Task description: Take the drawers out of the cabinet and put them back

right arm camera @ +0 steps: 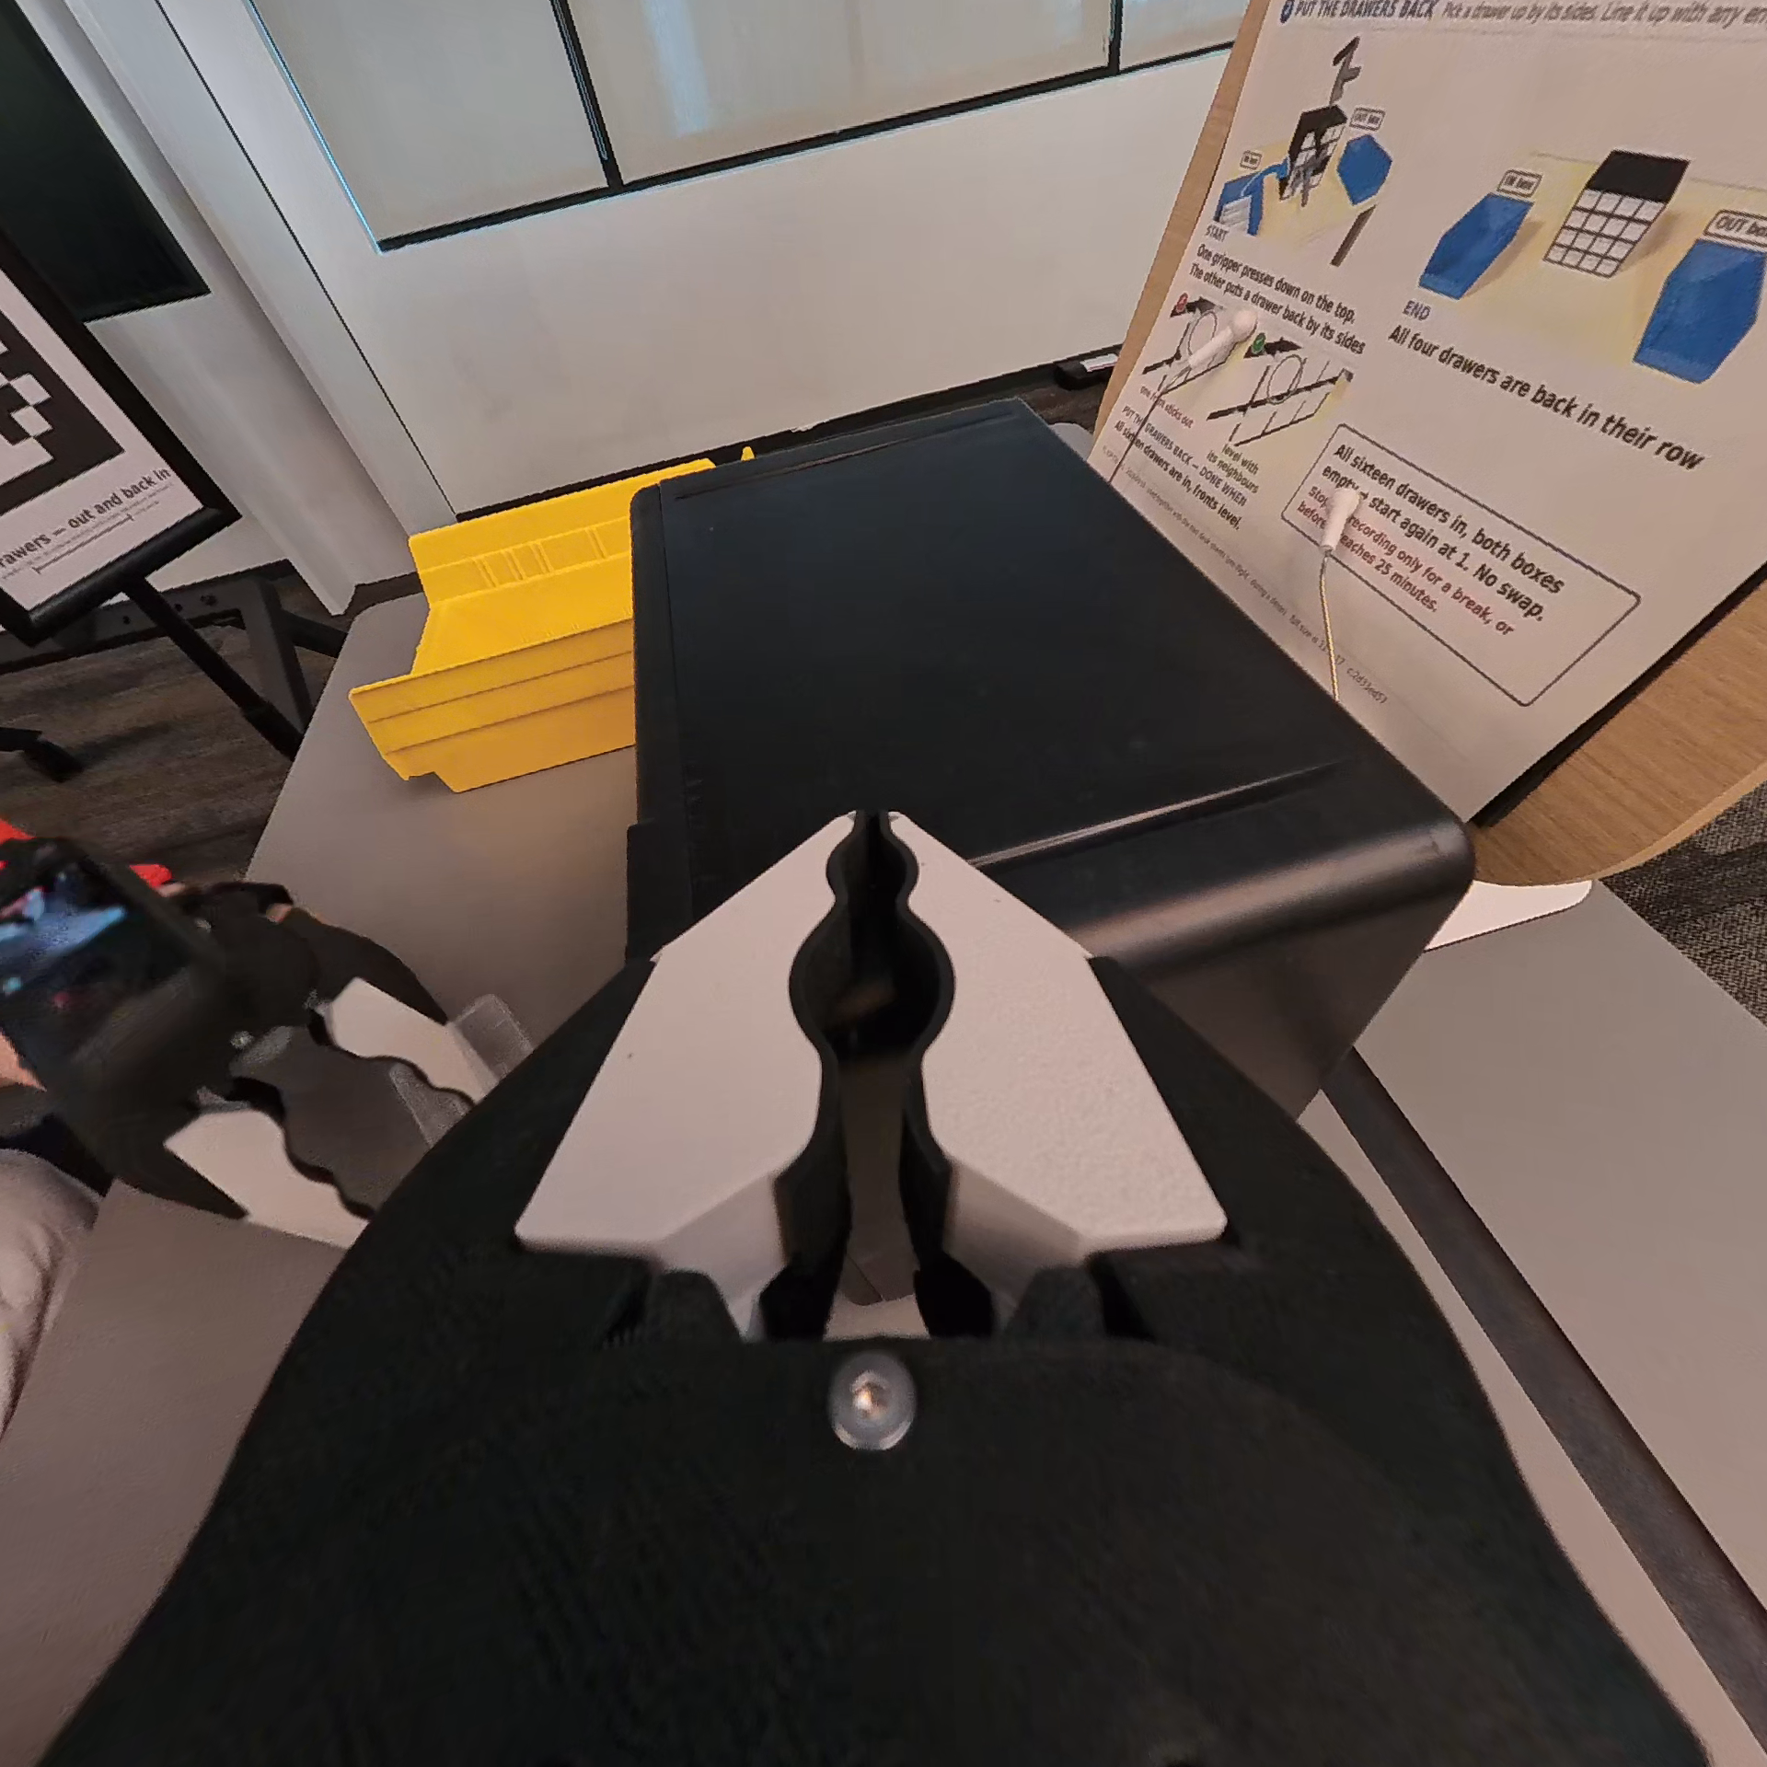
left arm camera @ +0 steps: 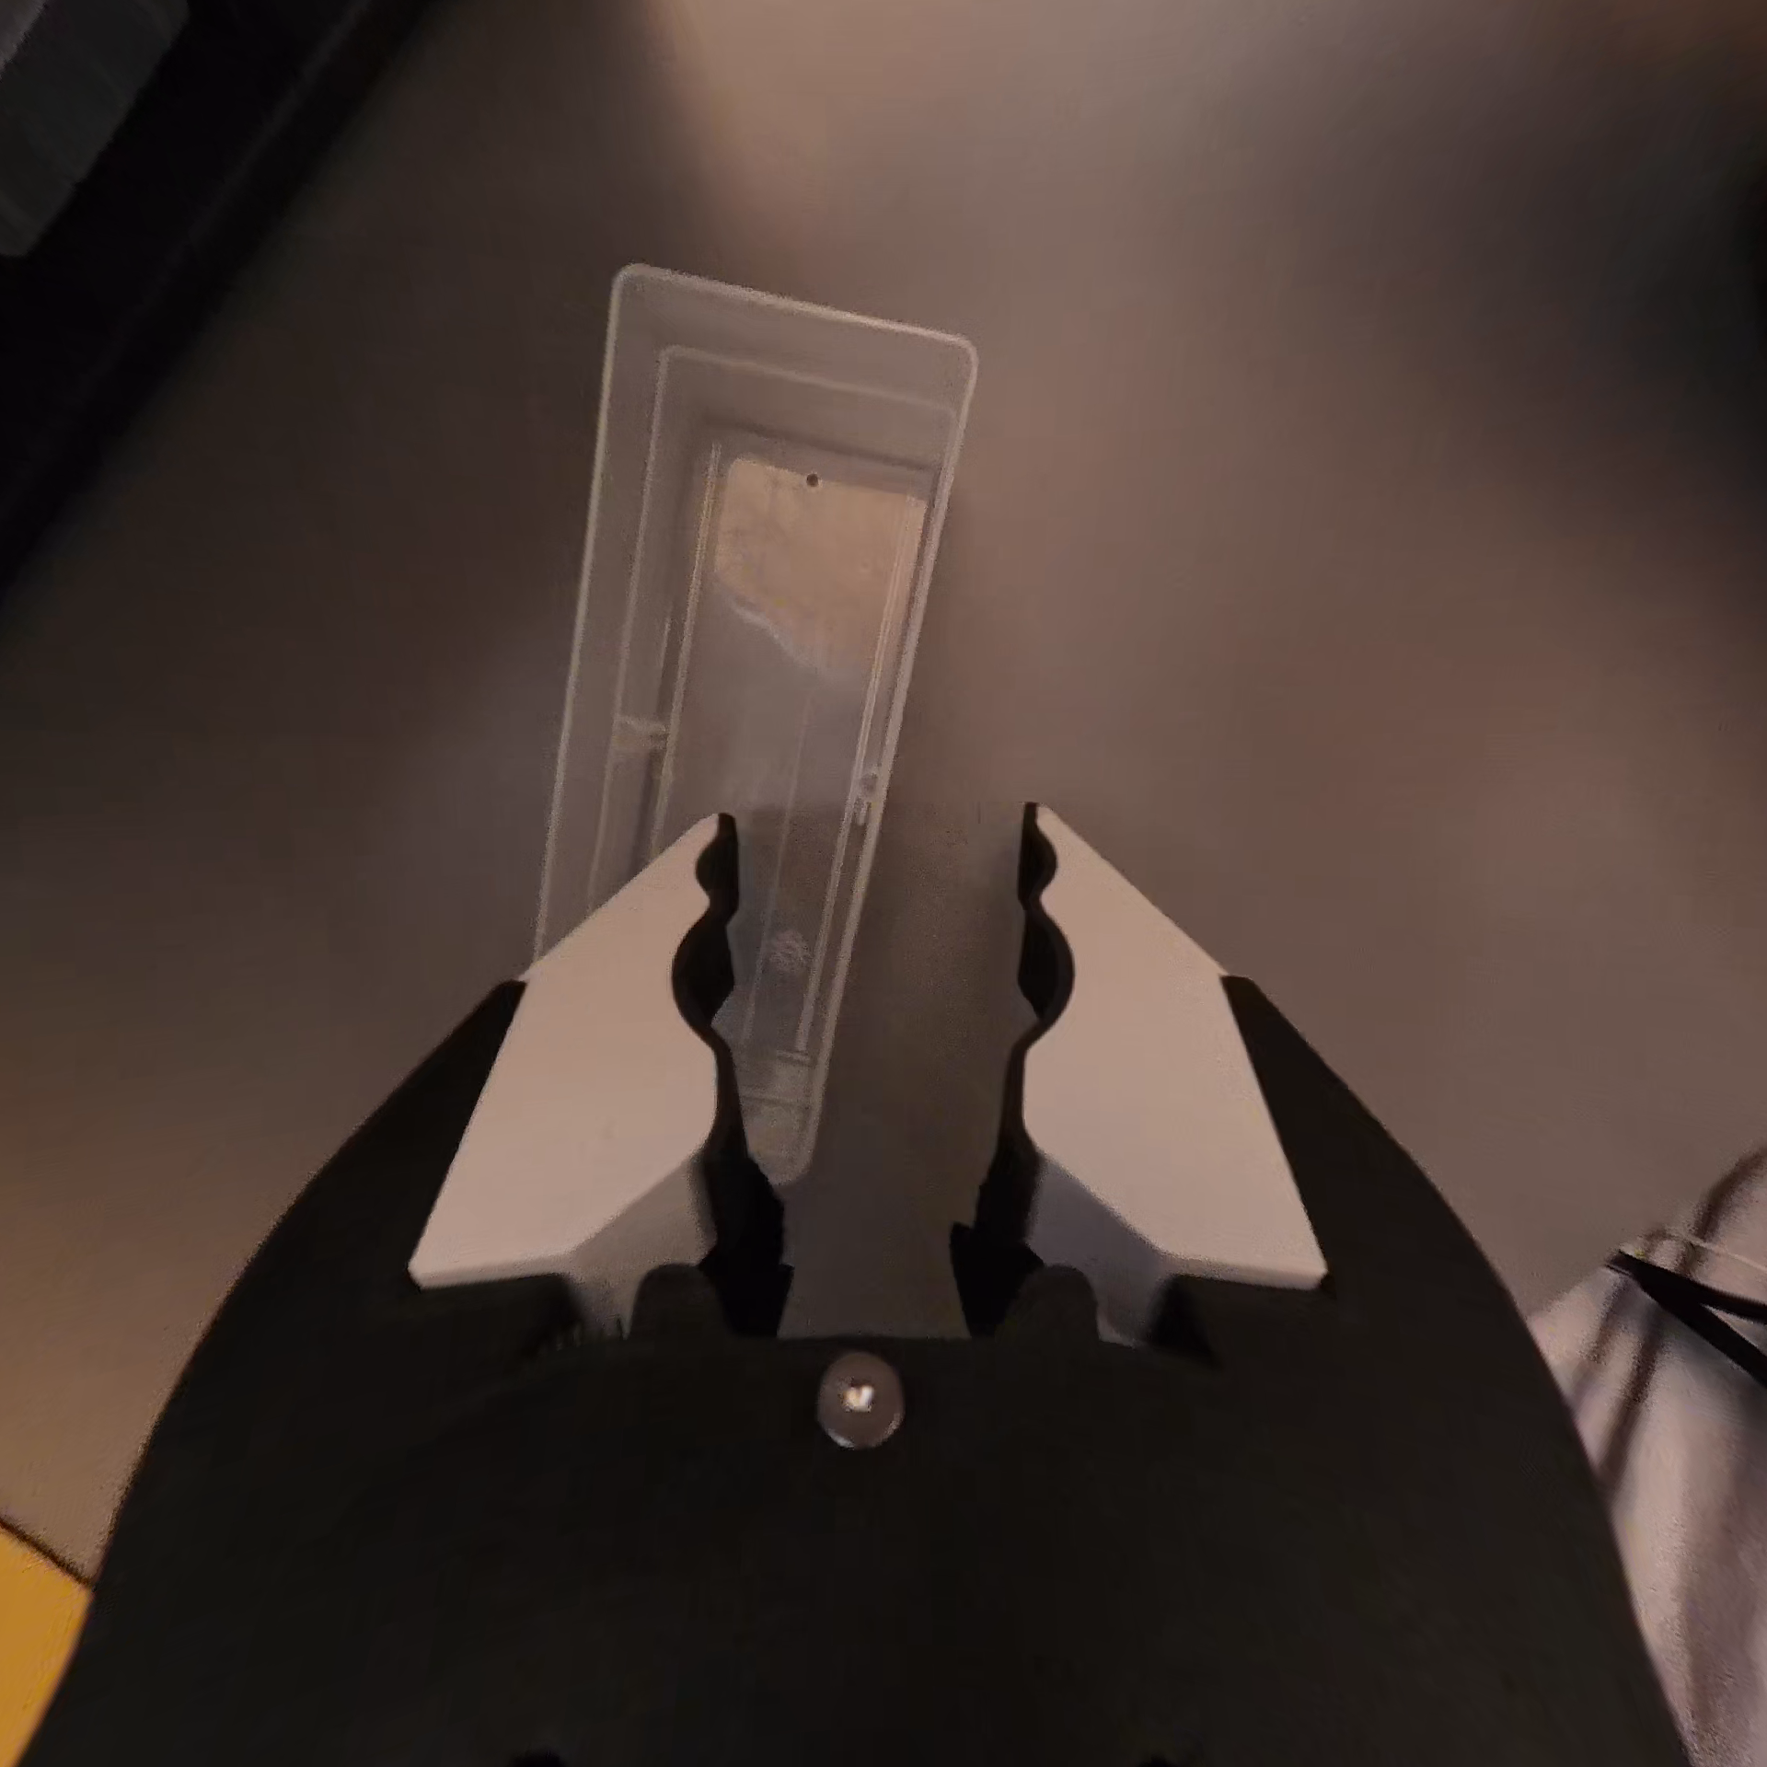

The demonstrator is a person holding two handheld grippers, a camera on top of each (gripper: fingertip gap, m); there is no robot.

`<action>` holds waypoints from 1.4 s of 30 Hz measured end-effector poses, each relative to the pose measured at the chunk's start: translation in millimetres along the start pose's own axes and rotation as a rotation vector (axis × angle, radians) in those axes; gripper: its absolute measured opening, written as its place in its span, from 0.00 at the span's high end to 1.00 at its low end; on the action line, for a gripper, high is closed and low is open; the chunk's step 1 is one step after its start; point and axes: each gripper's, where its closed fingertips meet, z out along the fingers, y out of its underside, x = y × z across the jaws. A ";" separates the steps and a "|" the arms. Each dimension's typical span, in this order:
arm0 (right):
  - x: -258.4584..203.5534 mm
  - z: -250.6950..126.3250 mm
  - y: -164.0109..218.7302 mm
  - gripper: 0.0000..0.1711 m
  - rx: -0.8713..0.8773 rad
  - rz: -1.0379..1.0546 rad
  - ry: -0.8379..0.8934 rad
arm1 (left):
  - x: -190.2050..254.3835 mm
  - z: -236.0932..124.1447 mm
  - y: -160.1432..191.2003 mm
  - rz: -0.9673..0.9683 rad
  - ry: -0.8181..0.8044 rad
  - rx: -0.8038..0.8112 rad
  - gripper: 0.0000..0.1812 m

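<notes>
A clear plastic drawer [left arm camera: 765, 688] lies on the grey table [left arm camera: 1243, 574], its near end hidden behind the wide-open left gripper [left arm camera: 875, 822]; the right gripper [right arm camera: 868, 820], jaws closed on nothing, rests at the black cabinet [right arm camera: 994, 631] top

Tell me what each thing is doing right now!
Left claw: open, holding nothing.
Clear drawer: out of the cabinet, empty, lying on the table.
Right claw: shut, at the cabinet's top edge.
Black cabinet: standing upright.
Yellow bin: beside the cabinet.
</notes>
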 end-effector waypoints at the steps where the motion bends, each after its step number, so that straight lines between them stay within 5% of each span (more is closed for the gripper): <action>1: 0.0 -0.1 0.0 1.00 0.000 0.000 0.000 | 4.0 -6.3 0.5 -0.009 0.037 0.028 0.68; 7: 0.0 0.0 -0.1 1.00 -0.001 -0.002 0.000 | -33.4 -45.0 -7.7 0.014 -0.062 0.292 0.52; 10: -0.1 0.1 0.0 1.00 0.000 -0.001 0.004 | -40.8 -30.4 3.9 0.027 -0.034 0.233 0.36; 12: 0.0 0.0 0.1 1.00 0.000 0.000 0.006 | -35.6 -19.6 11.1 0.038 0.004 0.189 0.39; 16: 0.1 0.1 0.1 1.00 0.000 0.002 0.000 | -43.2 -3.7 23.8 0.096 -0.105 0.117 0.61; 28: 0.2 0.4 0.5 1.00 0.005 0.004 0.017 | -41.3 -2.6 21.6 -0.128 -0.177 0.109 0.63; 42: 0.6 -2.4 1.5 1.00 0.045 0.070 0.068 | -34.8 2.7 21.3 -0.090 -0.068 0.146 0.60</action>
